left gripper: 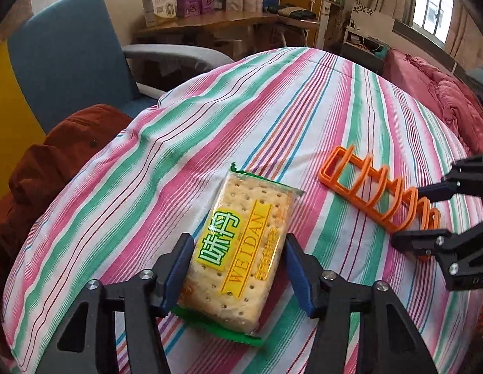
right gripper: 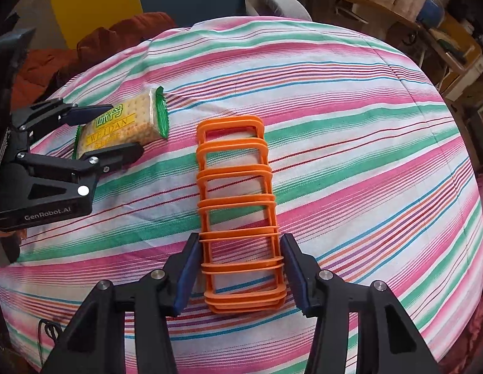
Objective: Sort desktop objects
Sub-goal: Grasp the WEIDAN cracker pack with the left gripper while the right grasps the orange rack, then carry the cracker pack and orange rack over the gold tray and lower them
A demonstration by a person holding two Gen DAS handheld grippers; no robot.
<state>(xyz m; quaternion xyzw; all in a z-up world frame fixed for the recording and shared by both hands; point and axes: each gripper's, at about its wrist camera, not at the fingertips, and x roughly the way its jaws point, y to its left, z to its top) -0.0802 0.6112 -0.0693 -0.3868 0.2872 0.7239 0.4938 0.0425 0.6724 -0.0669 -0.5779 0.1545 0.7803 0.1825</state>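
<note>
Blue-padded left tongs (left gripper: 236, 268) pinch the cracker packet (left gripper: 241, 249) on the striped cloth (left gripper: 272, 109). Just right of the packet, the right tongs (right gripper: 241, 272) clasp the near end of the orange rack (right gripper: 236, 205).

A green-edged WEIDAN cracker packet (left gripper: 238, 246) lay flat on the striped sheet, near a long orange slotted rack (right gripper: 239, 208) lying flat.
</note>
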